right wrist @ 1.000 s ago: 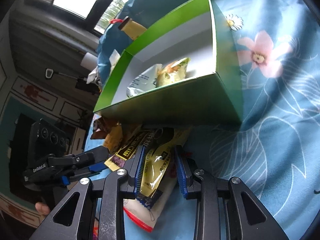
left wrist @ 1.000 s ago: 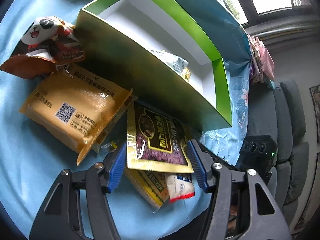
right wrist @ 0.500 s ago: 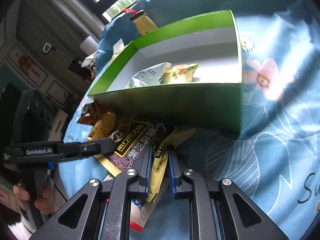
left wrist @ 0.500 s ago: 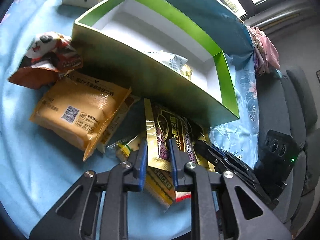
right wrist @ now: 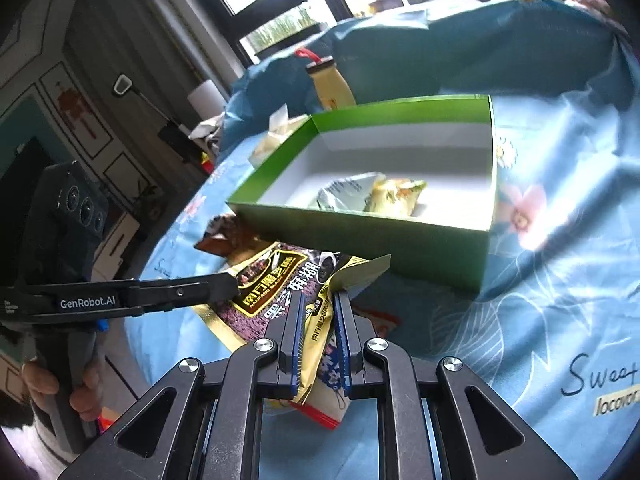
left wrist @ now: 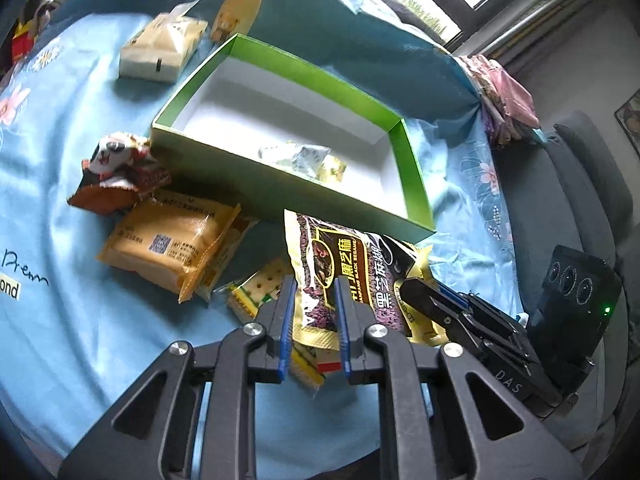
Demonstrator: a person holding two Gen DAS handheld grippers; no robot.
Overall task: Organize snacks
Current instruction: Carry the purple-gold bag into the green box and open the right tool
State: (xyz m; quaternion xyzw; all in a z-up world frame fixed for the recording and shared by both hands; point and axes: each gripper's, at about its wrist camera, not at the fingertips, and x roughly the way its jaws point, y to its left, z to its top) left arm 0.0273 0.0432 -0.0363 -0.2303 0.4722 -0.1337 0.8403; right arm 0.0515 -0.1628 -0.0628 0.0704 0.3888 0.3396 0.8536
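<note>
Left gripper (left wrist: 312,312): jaws closed on the black sesame packet; they have just been closing, with the packet between the blue pads.
Right gripper (right wrist: 318,328): jaws closed on a second, yellow-edged packet (right wrist: 320,344) that sits behind the black sesame packet; pads press its lower part.
Black sesame packet (left wrist: 340,276): gold-rimmed pouch with dark purple print, held upright and tilted, just near of the green box's front wall; the right gripper's tip comes up to its right edge in the left wrist view.
Green box (left wrist: 416,184): open, white inside, green walls, on the blue cloth, far of both grippers.
Box contents: a pale crinkled packet (right wrist: 348,194) and a small yellow-green packet (right wrist: 396,196), side by side against the near wall.
Orange packet (left wrist: 168,248): flat on the cloth, left of the held pouch, QR code facing up.
Panda packet (left wrist: 116,168): crumpled, brown and white, at the box's near left corner.
Cracker packet (left wrist: 256,292): green and yellow, lying under the left gripper's left finger.
Red-edged white packet (right wrist: 324,412): on the cloth beneath the right gripper.
Cream packet (left wrist: 164,48): far left, well apart from the box.
Yellow bottle (left wrist: 240,4): dark cap, far of the box, leaning on the blue pillow.
Blue cloth (left wrist: 48,280): floral print, covers the whole surface.
Person's hand (right wrist: 60,388): wraps the left gripper's handle, low left in the right wrist view.
</note>
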